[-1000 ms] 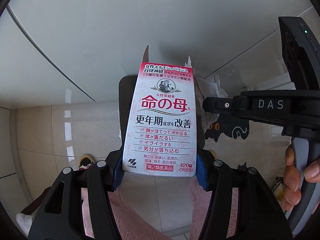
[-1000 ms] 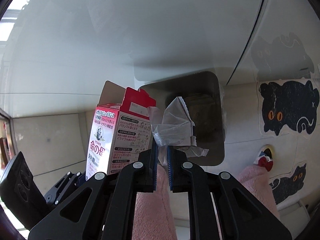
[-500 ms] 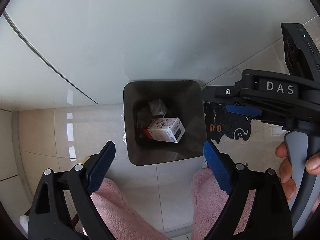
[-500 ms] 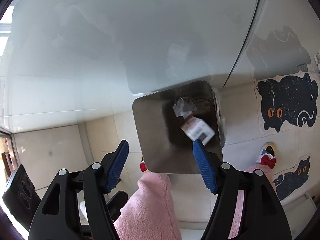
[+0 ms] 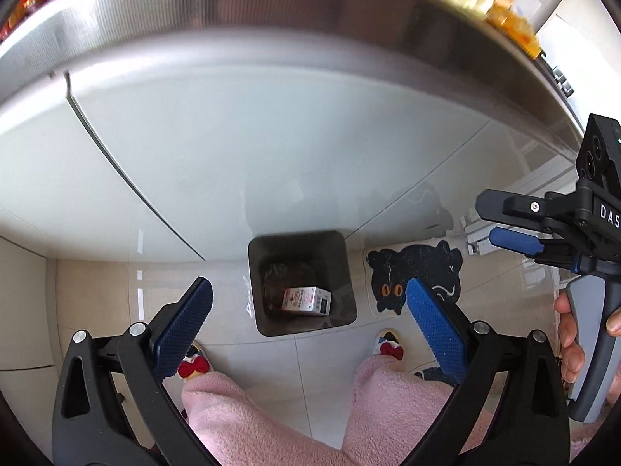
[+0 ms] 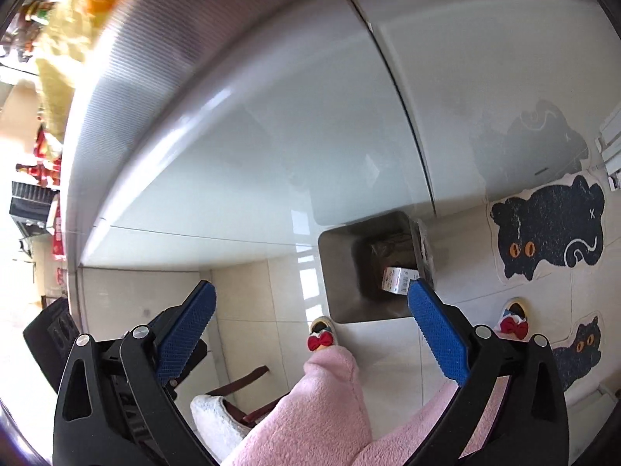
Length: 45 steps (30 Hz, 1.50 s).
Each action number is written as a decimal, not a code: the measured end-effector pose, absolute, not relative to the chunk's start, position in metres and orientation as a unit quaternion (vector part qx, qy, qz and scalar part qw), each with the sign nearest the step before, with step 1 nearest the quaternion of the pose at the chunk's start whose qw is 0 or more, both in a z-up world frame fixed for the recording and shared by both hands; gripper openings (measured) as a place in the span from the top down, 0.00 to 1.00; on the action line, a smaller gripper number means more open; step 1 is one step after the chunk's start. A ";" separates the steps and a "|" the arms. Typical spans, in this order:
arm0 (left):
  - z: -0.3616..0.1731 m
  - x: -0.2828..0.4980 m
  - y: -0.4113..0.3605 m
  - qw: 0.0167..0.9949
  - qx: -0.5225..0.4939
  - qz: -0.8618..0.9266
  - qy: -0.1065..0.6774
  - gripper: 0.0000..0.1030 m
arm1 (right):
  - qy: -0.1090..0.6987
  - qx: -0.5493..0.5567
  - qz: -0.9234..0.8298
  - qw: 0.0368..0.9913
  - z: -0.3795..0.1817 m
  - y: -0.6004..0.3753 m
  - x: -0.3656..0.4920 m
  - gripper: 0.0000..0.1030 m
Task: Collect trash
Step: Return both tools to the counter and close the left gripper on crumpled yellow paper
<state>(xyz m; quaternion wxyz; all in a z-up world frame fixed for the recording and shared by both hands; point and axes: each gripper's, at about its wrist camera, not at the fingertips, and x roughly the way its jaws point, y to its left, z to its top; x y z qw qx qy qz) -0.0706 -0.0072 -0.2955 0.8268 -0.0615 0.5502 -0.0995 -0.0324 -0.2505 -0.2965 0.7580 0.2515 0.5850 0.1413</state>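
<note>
Left wrist view: the left gripper (image 5: 308,310) occupies the lower frame with its blue-padded fingers (image 5: 184,324) spread wide and nothing between them. Centred between the fingers, lower middle of the frame, a dark square trash bin (image 5: 343,272) stands on a pale glossy tiled floor (image 5: 97,295), against the base of a white gloss cabinet front (image 5: 240,147). A white and pink medicine box (image 5: 306,301) lies on its side at the bottom of the bin, with a crumpled clear wrapper (image 5: 277,272) just behind it. Right of the bin, a black cat-shaped mat (image 5: 415,272) lies flat on the floor. A brushed metal table edge (image 5: 271,23) arcs across the top of the frame; the items on it are blurred. At the right edge, the right gripper (image 5: 516,229) is seen side-on, held by a hand (image 5: 574,334). Pink fleece legs (image 5: 248,419) and slippers with red bows (image 5: 194,367) fill the bottom centre. Right wrist view: the right gripper (image 6: 310,310) has its fingers (image 6: 436,328) spread wide and empty. The trash bin (image 6: 337,272) sits right of centre with the medicine box (image 6: 398,279) inside, partly hidden by the right finger. Two cat-shaped mats (image 6: 551,229) lie at the right of the frame.
</note>
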 end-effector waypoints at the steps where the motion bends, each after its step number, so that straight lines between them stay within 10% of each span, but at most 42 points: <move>1: -0.282 -0.071 -0.006 0.833 -0.060 -0.100 0.541 0.08 | 0.574 0.256 0.146 0.764 -0.282 -0.253 -0.033 0.03; 16: -0.162 -0.046 -0.003 0.893 -0.049 -0.125 0.431 0.08 | 0.426 0.241 0.148 0.859 -0.146 -0.276 0.007 0.03; 41: -0.176 0.036 -0.024 0.887 -0.019 -0.169 0.429 0.09 | 0.485 0.235 0.129 0.833 -0.194 -0.281 0.080 0.26; 45: -0.184 0.043 -0.025 0.880 -0.021 -0.173 0.442 0.28 | 0.484 0.223 0.136 0.835 -0.194 -0.275 0.087 0.28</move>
